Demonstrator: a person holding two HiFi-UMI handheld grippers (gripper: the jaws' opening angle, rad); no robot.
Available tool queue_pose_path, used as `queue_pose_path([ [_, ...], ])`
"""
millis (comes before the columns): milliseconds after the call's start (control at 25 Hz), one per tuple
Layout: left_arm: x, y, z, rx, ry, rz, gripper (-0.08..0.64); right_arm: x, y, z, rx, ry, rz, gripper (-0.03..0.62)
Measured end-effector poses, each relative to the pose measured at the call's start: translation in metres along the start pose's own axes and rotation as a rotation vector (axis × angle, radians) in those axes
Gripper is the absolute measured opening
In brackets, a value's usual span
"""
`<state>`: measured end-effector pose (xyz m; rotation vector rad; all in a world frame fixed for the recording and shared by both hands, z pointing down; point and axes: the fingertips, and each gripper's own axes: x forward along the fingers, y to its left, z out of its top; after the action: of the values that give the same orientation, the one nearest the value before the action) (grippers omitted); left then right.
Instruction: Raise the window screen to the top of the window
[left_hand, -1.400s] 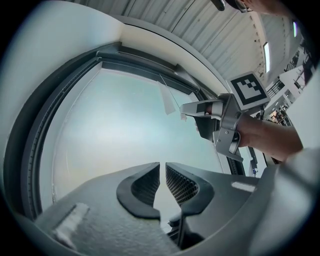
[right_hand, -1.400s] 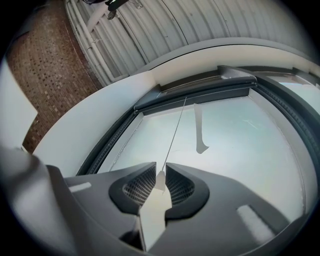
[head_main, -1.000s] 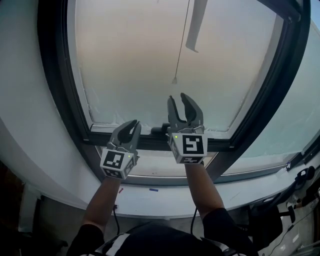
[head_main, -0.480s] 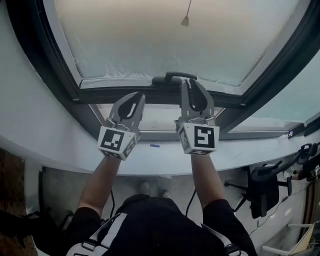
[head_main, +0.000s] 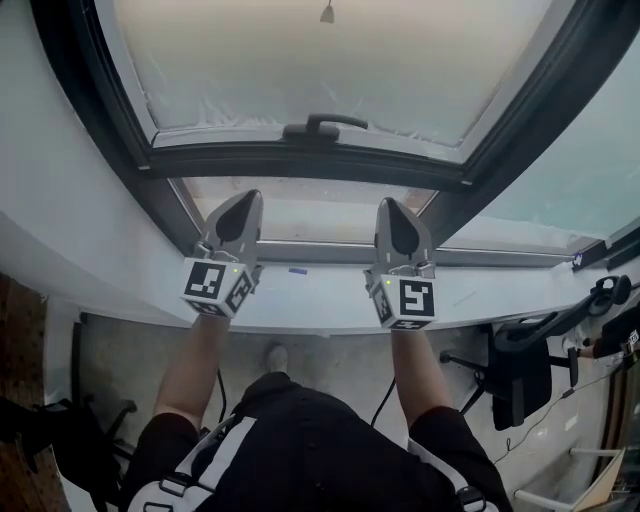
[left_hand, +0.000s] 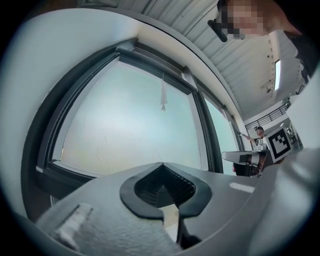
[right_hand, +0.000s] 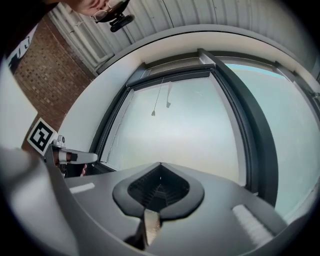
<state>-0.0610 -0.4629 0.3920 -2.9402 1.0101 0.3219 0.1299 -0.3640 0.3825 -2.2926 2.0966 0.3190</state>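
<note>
Screen position: the frosted translucent window screen (head_main: 330, 60) fills the dark-framed opening. Its lower rail, carrying the black bar handle (head_main: 320, 126), sits low near the frame's bottom edge, with a narrow strip of pane bare beneath. Judged barely raised, if at all.
Left tool (head_main: 243, 198): pressed together, empty, in front of the white sill (head_main: 320, 305), below and left of the handle.
Right tool (head_main: 396, 208): pressed together, empty, below and right of the handle.
Risk, no hold: neither tool touches the handle. With closed jaws, a lift could only push at the rail and may slip off.
Risk, uneven lift: a push at one end could cant the rail and jam it in the frame.
Risk, cord: the small pendant (head_main: 327, 13) hanging before the screen could snag.
Change: a second ago the right tool stood spread with its tips at the handle, and the left was half-spread beside it. Both have just closed on nothing and dropped toward the sill.
</note>
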Motion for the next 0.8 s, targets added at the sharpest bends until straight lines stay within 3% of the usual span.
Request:
queue_pose_path([
  [360,-0.054,-0.079,-0.015,-0.026,-0.007,0.033,0.003,-0.106,-0.045,-0.014,0.067,0.028,0.063,0.005],
  [560,-0.105,-0.102,-0.024,-0.036,0.018,0.083,0.003,-0.162,-0.054,-0.04,0.1,0.05,0.102,0.006],
  [800,-0.155,-0.113,-0.032,-0.045,0.015,0.091,0.003,-0.209,-0.059,-0.065,0.17,0.077,0.099,0.005],
])
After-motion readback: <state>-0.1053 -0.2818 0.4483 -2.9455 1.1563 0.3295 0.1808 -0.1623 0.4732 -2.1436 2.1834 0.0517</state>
